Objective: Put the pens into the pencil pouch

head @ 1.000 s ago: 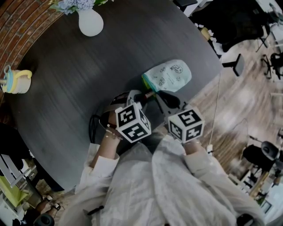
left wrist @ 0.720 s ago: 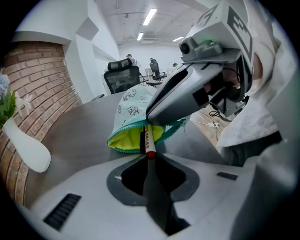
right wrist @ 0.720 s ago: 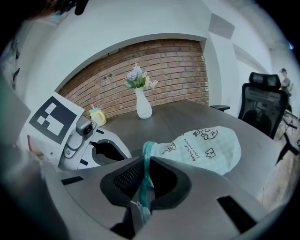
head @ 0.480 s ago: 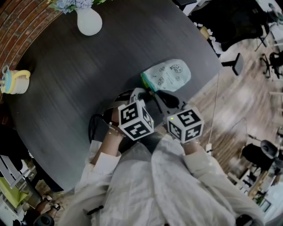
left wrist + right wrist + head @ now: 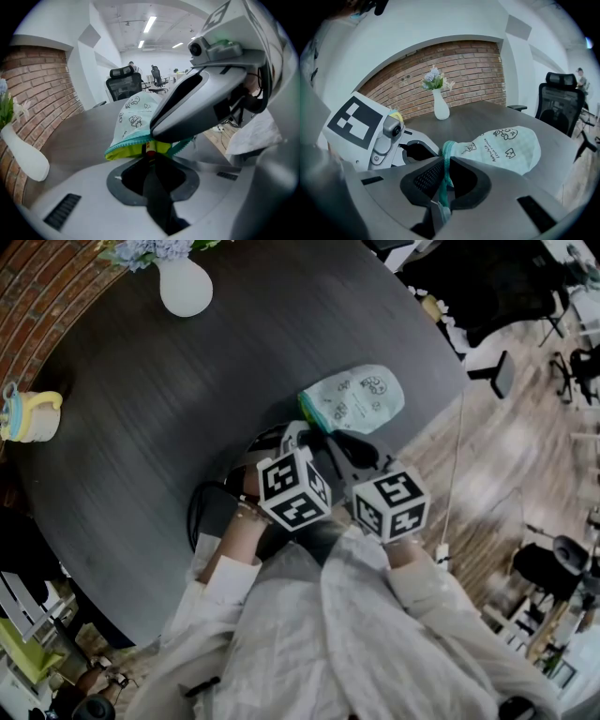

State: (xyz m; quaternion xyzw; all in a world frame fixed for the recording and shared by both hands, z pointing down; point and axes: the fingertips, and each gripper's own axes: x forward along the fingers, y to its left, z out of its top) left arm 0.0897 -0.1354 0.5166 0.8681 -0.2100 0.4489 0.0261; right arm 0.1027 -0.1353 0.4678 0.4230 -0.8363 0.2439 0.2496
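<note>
Pencil pouch: flat on the dark round table, close to its edge, open mouth toward both grippers. Pale mint outside, teal zip edge, yellow-green lining showing at the mouth.

Left gripper: at the pouch mouth. Jaws just been closing, clamped narrow on a dark pen with a red band. Pen tip right at the lining; can't tell how far inside.

Right gripper: just beside the left one, at the same mouth end. Jaws nearly together, pinching the pouch's teal zip edge, the strip running down between the pads. In the left gripper view, arching over the pen just in front of the pouch.

Print on the pouch: black doodles, including a crown and small cartoon faces, plus short lines of script too small to read. Black-and-white square markers on each gripper's cube.

Away from the pouch: white vase with pale flowers well apart from it across the table. Yellow mug further still from the pouch, by the brick wall.
</note>
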